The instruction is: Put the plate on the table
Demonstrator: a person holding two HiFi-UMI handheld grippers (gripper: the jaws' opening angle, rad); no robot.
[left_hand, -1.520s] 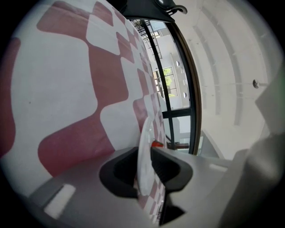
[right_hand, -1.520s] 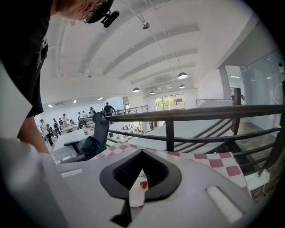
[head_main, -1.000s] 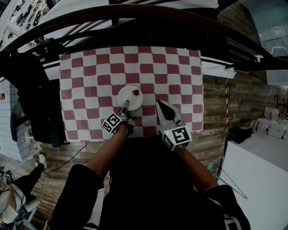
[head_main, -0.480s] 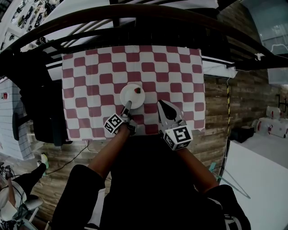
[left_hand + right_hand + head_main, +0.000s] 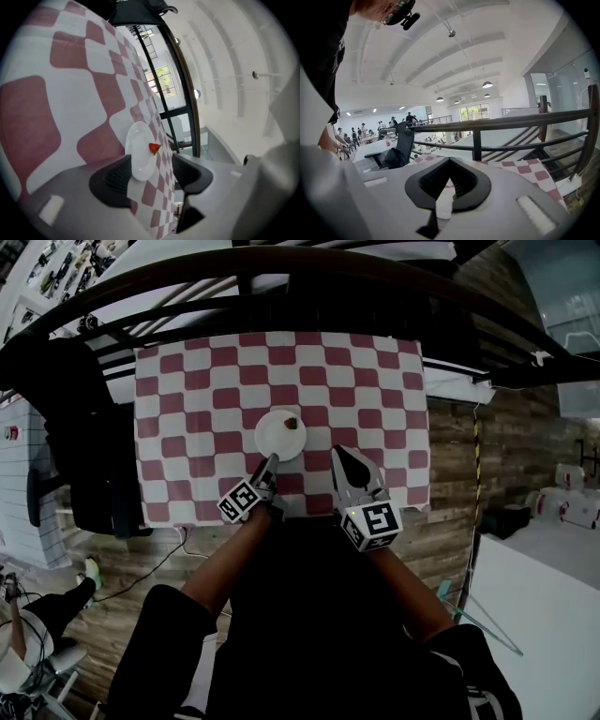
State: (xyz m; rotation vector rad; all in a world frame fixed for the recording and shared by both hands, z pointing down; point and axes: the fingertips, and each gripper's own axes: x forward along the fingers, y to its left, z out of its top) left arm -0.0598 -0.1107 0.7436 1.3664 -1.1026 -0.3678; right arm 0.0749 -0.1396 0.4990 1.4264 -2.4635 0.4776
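Observation:
A small white plate (image 5: pixel 280 434) with a strawberry (image 5: pixel 292 423) on its far side lies flat on the red-and-white checked tablecloth (image 5: pixel 187 390), near the middle front. My left gripper (image 5: pixel 270 465) points at the plate's near rim. In the left gripper view the plate (image 5: pixel 139 152) and strawberry (image 5: pixel 154 148) lie ahead of the left gripper (image 5: pixel 150 169). Its jaws stand wide and are closing a little; the near rim lies between them and the pads do not press on it. My right gripper (image 5: pixel 338 455) hovers shut and empty to the plate's right, as the right gripper view also shows (image 5: pixel 450 163).
A dark curved railing (image 5: pixel 281 277) runs along the table's far side. A black office chair (image 5: pixel 94 456) stands off the left edge. The table's front edge (image 5: pixel 300 517) lies just under both grippers; wooden floor (image 5: pixel 450 474) shows to the right.
The left gripper's jaws have come off the plate's near rim and drawn back a little toward me. The plate stays flat on the cloth. The right gripper has barely moved.

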